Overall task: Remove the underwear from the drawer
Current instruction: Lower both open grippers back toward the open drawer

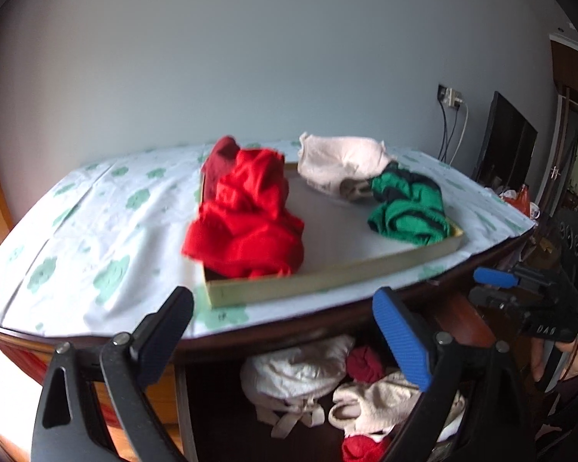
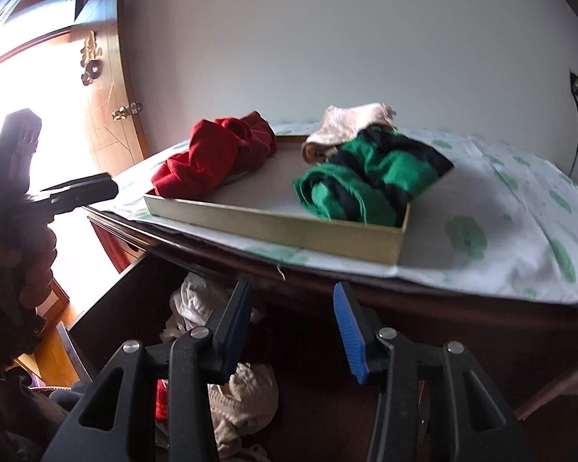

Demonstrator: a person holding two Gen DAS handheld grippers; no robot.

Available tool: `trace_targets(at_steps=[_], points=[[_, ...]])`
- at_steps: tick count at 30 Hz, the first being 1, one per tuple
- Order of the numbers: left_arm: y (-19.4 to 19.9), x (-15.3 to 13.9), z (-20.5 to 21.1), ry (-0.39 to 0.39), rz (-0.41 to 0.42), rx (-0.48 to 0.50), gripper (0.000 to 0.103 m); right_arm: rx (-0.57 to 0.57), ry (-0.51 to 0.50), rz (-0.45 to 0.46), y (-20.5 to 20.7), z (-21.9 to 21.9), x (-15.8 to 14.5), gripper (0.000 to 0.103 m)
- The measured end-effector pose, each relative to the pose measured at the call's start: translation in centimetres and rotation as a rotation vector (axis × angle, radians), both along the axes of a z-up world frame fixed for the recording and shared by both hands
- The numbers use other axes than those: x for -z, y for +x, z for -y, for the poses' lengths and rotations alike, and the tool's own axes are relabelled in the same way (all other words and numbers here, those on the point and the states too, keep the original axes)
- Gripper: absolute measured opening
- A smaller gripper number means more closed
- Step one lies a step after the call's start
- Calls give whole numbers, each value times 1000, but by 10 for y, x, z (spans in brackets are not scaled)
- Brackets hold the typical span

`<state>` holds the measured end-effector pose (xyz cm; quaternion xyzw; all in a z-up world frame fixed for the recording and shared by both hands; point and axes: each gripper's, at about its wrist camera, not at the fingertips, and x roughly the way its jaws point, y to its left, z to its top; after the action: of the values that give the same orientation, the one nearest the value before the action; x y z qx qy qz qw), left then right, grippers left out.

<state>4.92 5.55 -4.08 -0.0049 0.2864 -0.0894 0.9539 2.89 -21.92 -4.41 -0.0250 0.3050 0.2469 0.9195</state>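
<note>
A shallow gold-edged tray (image 1: 327, 279) on the dresser top holds crumpled red underwear (image 1: 250, 219), a pale pink piece (image 1: 339, 161) and a green-and-black striped piece (image 1: 408, 208). Below it the dark drawer (image 2: 108, 300) stands open, with cream garments (image 1: 296, 369) and a red one (image 1: 364, 364) inside. My left gripper (image 1: 285, 331) is wide open with nothing between its fingers, hovering at the dresser's front edge above the drawer. My right gripper (image 2: 293, 331) is partly open and holds nothing, also over the drawer, above a cream garment (image 2: 246, 392).
A white cloth with green flowers (image 2: 501, 231) covers the dresser top. A wooden door (image 2: 108, 123) and a bright window lie to the left, a wall socket with cables (image 1: 452, 100) and a dark screen (image 1: 508, 134) to the right. A hand (image 1: 539, 362) grips the right tool.
</note>
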Motion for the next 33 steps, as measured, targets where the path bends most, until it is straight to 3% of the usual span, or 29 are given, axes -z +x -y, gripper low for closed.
trace_targets(at_steps=[12,33], points=[[-10,48,-12,-34,-128,-25,96,6,15,-52,-11,4,19,47],[-9,86,-5,-32,-237,-6,96,-38,-4,-230,-9,-22,60,47]])
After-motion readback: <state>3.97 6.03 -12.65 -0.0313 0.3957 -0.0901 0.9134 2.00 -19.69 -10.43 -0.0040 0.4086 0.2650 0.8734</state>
